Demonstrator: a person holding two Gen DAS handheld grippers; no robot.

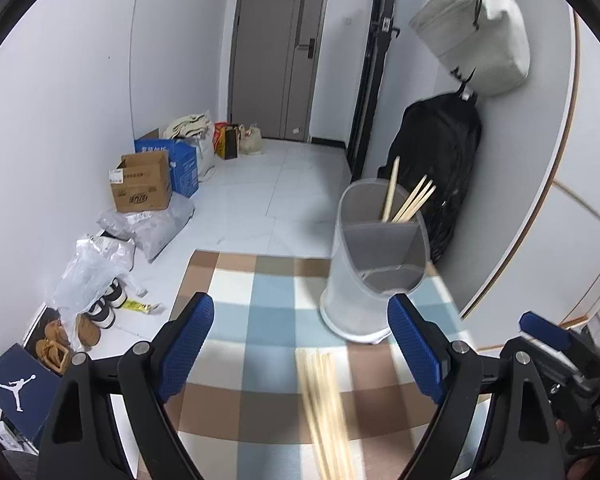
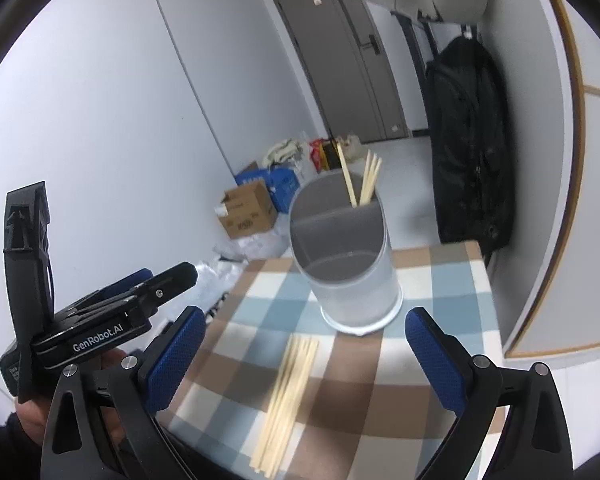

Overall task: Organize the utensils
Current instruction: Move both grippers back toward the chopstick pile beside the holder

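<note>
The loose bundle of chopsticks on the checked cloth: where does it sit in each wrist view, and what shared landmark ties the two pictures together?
Left wrist view: the loose chopsticks lie at lower centre, blurred, running to the bottom edge between the open fingers.
Right wrist view: the same bundle lies at lower centre, slanting down-left across the checked cloth.
Shared landmark: the translucent utensil holder just beyond the bundle, with four chopsticks already in its far compartment.

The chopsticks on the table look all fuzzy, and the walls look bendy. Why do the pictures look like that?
In the left wrist view the loose chopsticks are smeared, likely motion blur, while the holder looks sharper. In the right wrist view the chopsticks are only slightly soft. In both views the fisheye lens bows straight walls and leaves dark rounded corners.
</note>
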